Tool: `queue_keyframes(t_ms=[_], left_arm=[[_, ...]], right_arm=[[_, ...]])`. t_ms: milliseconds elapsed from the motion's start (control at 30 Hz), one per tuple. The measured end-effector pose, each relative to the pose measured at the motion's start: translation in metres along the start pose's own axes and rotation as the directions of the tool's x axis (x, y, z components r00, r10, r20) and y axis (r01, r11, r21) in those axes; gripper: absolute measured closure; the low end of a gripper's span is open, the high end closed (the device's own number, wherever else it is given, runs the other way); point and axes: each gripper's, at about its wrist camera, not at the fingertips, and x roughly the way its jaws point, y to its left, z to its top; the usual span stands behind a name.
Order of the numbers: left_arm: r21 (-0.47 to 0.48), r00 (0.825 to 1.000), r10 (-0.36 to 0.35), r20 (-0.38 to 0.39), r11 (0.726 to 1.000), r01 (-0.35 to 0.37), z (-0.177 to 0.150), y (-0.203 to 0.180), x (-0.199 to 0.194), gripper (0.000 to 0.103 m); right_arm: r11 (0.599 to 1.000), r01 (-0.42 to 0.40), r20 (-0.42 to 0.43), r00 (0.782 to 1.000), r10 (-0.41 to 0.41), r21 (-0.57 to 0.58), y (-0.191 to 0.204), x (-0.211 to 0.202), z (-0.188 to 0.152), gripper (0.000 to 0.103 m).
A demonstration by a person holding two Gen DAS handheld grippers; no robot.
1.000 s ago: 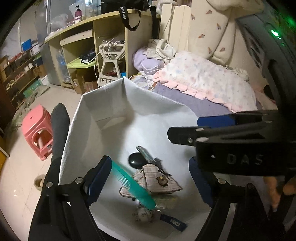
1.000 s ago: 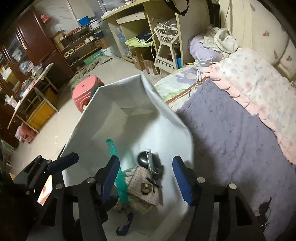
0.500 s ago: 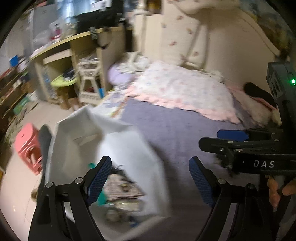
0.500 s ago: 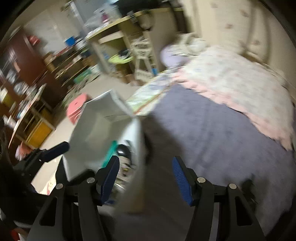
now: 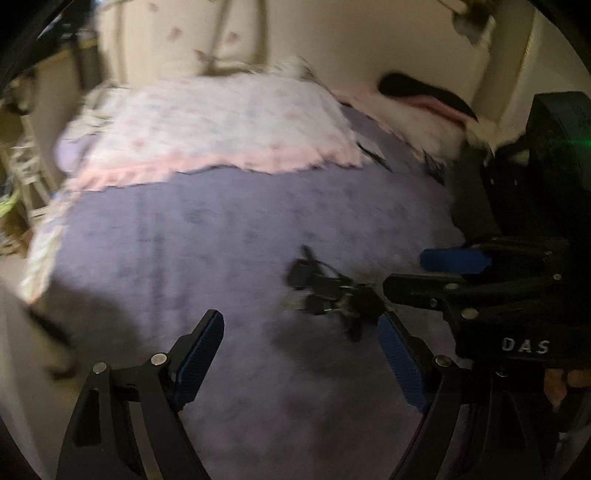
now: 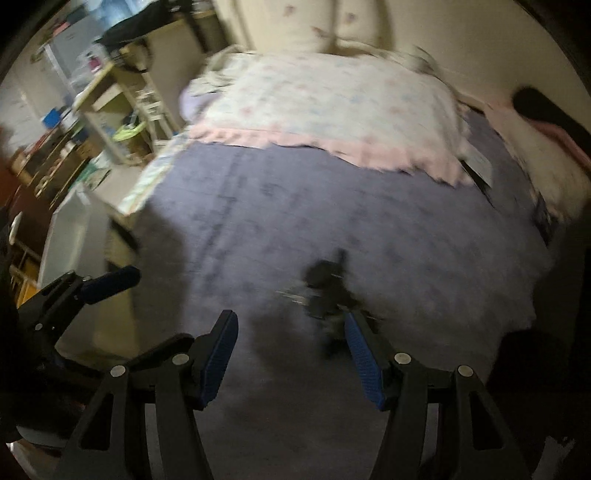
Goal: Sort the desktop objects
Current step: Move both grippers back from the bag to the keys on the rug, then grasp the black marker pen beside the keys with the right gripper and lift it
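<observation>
A dark bunch of keys lies on the purple blanket, blurred by motion. My left gripper hovers over the blanket with its jaws wide open and empty; the keys sit just beyond its right fingertip. My right gripper is open too, its jaws closing with nothing between them. In its view the keys lie ahead, close to its right fingertip. The white storage bin shows only at the far left of the right wrist view, beside the bed.
A floral quilt with a pink frill covers the far half of the bed, below a padded headboard. A black and pink item lies at the back right. A desk and shelves stand left of the bed.
Both grippers swung right, away from the white bin with the comb and pouch, and now hang over the purple blanket by the keys. The right jaws have narrowed a little.
</observation>
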Motion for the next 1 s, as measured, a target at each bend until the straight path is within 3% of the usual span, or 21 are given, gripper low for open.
queue_keyframes(t_ms=[33,167,267,333,400,800,900,967,1000], left_arm=[[0.005,0.999,-0.027,-0.024,1.000,0.027,0.002,-0.005,0.019,0.023],[0.006,0.994,-0.077,-0.077,0.997,0.078,0.001,-0.011,0.055,0.043],[0.018,0.993,-0.052,-0.102,0.998,0.054,-0.001,-0.008,0.067,0.056],[0.031,0.993,-0.019,-0.112,0.999,0.022,-0.001,-0.004,0.070,0.074],[0.043,0.991,0.003,-0.135,0.999,0.003,-0.002,0.001,0.073,0.087],[0.084,0.993,0.030,-0.113,0.996,-0.021,0.002,0.004,0.070,0.089],[0.086,0.994,0.027,-0.109,0.996,-0.018,0.002,0.003,0.067,0.089],[0.083,0.994,0.030,-0.104,0.996,-0.021,0.002,0.004,0.065,0.089],[0.079,0.994,0.029,-0.102,0.997,-0.021,0.002,0.005,0.064,0.089]], right_arm=[[1.000,0.004,-0.007,1.000,-0.004,0.011,-0.010,0.007,-0.003,0.067],[0.999,0.017,-0.082,0.997,-0.013,0.041,-0.048,0.039,-0.015,0.096],[0.999,0.018,-0.110,0.994,-0.014,0.037,-0.062,0.060,-0.019,0.097],[0.998,-0.008,-0.115,0.993,0.015,0.055,-0.068,0.071,-0.020,0.098],[0.997,-0.044,-0.123,0.991,0.052,0.068,-0.070,0.082,-0.019,0.098],[0.995,-0.078,-0.146,0.985,0.087,0.067,-0.069,0.112,-0.003,0.097],[0.999,0.040,-0.139,0.989,-0.044,-0.030,-0.069,0.116,-0.006,0.098],[0.985,0.168,-0.138,0.976,-0.170,-0.023,-0.084,0.114,-0.003,0.097],[0.983,0.182,-0.141,0.974,-0.180,0.002,-0.092,0.111,-0.003,0.097]])
